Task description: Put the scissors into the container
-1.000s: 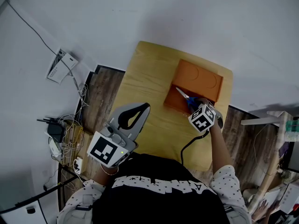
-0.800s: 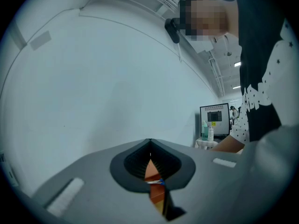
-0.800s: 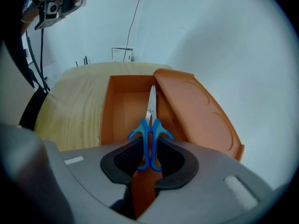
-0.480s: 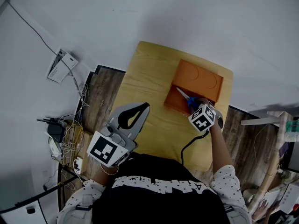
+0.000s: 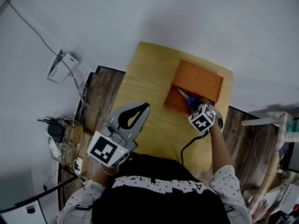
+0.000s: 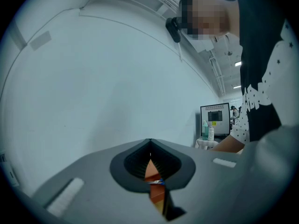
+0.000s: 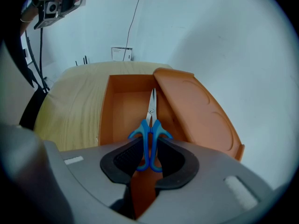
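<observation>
One pair of scissors (image 7: 150,133) with blue handles and bare metal blades was clamped in the right gripper (image 7: 149,155). The jaws pressed on the two handle loops from both sides. The closed blades pointed away from the gripper, over the open inside of the one orange container (image 7: 122,107). I cannot tell if the tip touched the bottom. The container's single lid (image 7: 202,115) leaned open on the right side, with a curved line pressed in its surface and no writing on it.

In the head view the right gripper (image 5: 192,104) was at the near wall of the container (image 5: 174,105), which stood on the one wooden table (image 5: 145,83) with the lid (image 5: 198,80) behind it. The scissors (image 5: 183,94) lay slanted above the box.

The left gripper (image 5: 144,107) hung over the near left edge of the table, well apart from the container. Its jaws were together at the tips with nothing between them, as the left gripper (image 6: 150,167) view also showed. Each of the two grippers carried one cube with black and white square markers. The white print on the person's black shirt (image 5: 163,190) was not readable.
</observation>
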`<state>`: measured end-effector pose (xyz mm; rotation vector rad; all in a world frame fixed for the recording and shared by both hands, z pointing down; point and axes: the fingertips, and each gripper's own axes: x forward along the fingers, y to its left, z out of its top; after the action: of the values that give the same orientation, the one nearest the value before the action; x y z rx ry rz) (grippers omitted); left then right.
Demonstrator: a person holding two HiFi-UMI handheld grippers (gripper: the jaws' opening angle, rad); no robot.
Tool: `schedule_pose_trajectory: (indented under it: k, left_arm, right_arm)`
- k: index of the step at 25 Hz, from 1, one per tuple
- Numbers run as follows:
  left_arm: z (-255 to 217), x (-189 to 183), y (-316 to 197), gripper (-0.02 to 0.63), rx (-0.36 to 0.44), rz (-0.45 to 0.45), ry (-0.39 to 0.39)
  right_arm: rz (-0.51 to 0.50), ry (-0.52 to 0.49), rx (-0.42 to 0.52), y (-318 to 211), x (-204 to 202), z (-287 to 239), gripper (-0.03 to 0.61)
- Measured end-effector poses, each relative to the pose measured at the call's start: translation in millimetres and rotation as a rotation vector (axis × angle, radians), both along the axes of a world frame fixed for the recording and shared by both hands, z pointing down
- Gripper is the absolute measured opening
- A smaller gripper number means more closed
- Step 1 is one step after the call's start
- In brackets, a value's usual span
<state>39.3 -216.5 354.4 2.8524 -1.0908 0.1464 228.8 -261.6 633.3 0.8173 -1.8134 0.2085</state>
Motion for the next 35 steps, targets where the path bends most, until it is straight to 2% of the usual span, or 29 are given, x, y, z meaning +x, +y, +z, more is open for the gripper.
schedule_pose_trajectory:
  k: [14,16,17,24,29,35]
  left_arm:
    - [-2,1,6,0.002,0.005,0.003,0.001]
    - [-2,1,7,0.002,0.005,0.005,0.002]
    - [-2,1,8,0.002,0.005,0.006,0.003]
    - [-4,11,14,0.002,0.013,0.044,0.009]
    - [-7,17,23,0.002,0.022,0.070,0.010]
    - [-10,20,31,0.002,0.032,0.089,0.016]
  right_arm:
    - [0.028,-0.019,0.054,2,1,-7,0.109]
    - [0.067,-0.041,0.084,2,4,-13,0.062]
    - [0.096,-0.061,0.103,2,6,-18,0.015]
    - [0.233,-0.152,0.206,15,19,-47,0.014]
    - [0.310,-0.259,0.269,32,20,-71,0.012]
    - [0.382,-0.307,0.355,55,23,-100,0.012]
